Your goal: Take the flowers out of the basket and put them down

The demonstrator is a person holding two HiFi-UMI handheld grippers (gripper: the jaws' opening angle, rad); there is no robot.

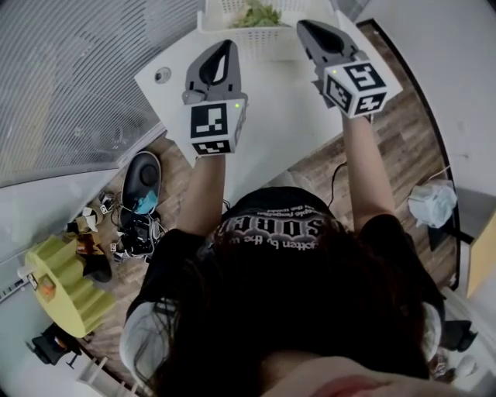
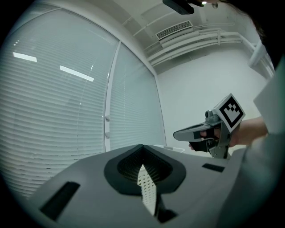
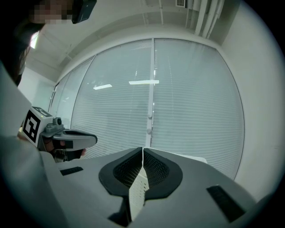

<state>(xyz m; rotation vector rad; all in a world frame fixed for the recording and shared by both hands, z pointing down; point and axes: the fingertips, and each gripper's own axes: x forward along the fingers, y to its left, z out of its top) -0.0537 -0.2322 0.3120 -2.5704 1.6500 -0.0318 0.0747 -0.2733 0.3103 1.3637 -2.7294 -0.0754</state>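
Note:
A white slatted basket (image 1: 256, 40) stands at the far end of the white table (image 1: 287, 116), with green flowers (image 1: 260, 14) lying inside it. Both grippers are held level over the table, pointing toward the basket. My left gripper (image 1: 227, 44) has its tip just short of the basket's left front corner; in its own view the left gripper (image 2: 142, 145) has its jaws meeting at the tip with nothing held. My right gripper (image 1: 304, 25) reaches beside the basket's right front corner, and the right gripper (image 3: 143, 148) is shut and empty. Each gripper shows in the other's view.
Window blinds (image 1: 70, 77) run behind and left of the table. On the wooden floor to the left are a yellow stool (image 1: 66, 283) and dark clutter (image 1: 142, 186). A white bag (image 1: 432, 203) lies on the floor at the right. A round cable hole (image 1: 162, 75) marks the table's left corner.

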